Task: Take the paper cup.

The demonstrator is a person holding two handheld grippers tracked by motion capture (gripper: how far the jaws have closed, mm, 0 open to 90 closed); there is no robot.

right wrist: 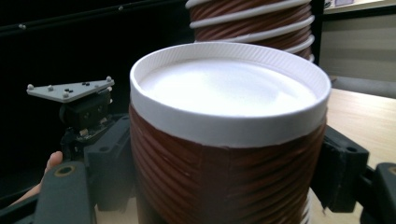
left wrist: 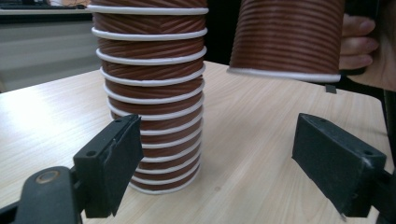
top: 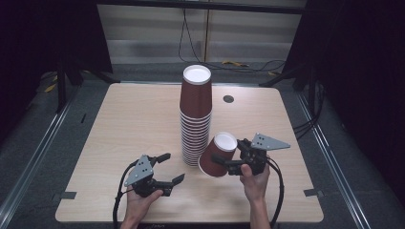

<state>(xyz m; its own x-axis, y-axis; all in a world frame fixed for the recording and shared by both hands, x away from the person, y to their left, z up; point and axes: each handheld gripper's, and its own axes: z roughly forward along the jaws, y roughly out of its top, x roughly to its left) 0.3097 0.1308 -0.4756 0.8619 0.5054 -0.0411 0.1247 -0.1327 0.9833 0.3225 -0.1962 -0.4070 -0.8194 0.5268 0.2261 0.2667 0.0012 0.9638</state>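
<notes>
Hands first, at the near edge of the counter (top: 119, 124): my left hand (top: 141, 198) and right hand (top: 255, 179), each on its own hand-held gripper.

Left hand-held gripper (top: 169, 168): jaws stand apart, nothing between them. It sits low over the bare wood, near the foot of the stack, aimed toward it. In the left gripper view the two black jaws frame the stack's lower rims, with wood grain between.

Right hand-held gripper (top: 224, 160): clamped on a single brown cup (top: 215, 157), one jaw on each side of the ribbed wall. The cup is mouth down, white base up. In the high view it leans, base tipped toward the right. Seen from the left gripper view, its white rim (left wrist: 285, 74) hangs clear of the counter, my fingers (left wrist: 357, 46) showing behind it.

Stack of brown cups (top: 196, 119): tall, upright, all inverted, white rims banding it from the counter upward, white base on top. It stands about mid-counter. The held cup is just beside its lower part, on the right; the left gripper view shows a gap between the two.

Small dark round hole (top: 228, 98) in the counter behind the stack, to the right.
</notes>
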